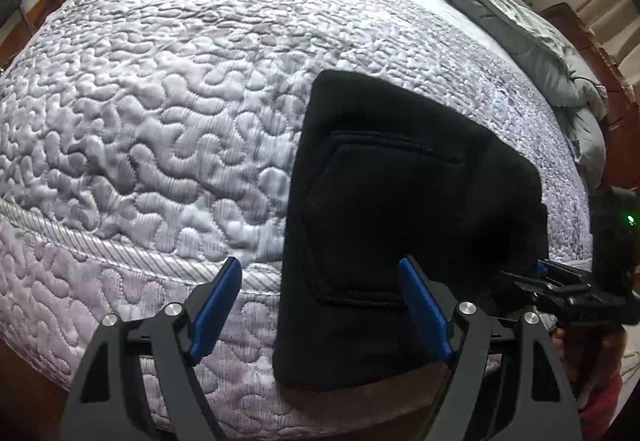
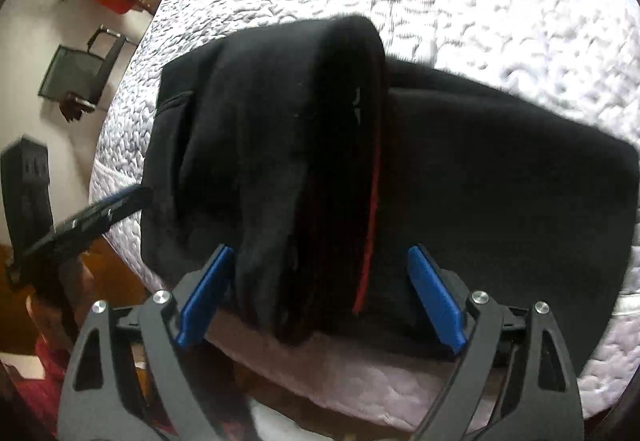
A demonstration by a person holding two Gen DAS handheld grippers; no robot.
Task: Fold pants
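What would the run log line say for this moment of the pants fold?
stage: fold nearly done | black pants folded on quilted bed | left gripper open | right gripper open around pants edge

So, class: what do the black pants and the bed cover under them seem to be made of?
Black pants: probably a soft knit like fleece or jersey; matte, with fuzzy edges and a stitched pocket outline.
Bed cover: apparently quilted, padded fabric, pale grey-lilac with a slight sheen; puffy meandering stitch lines and a ribbed border band show.
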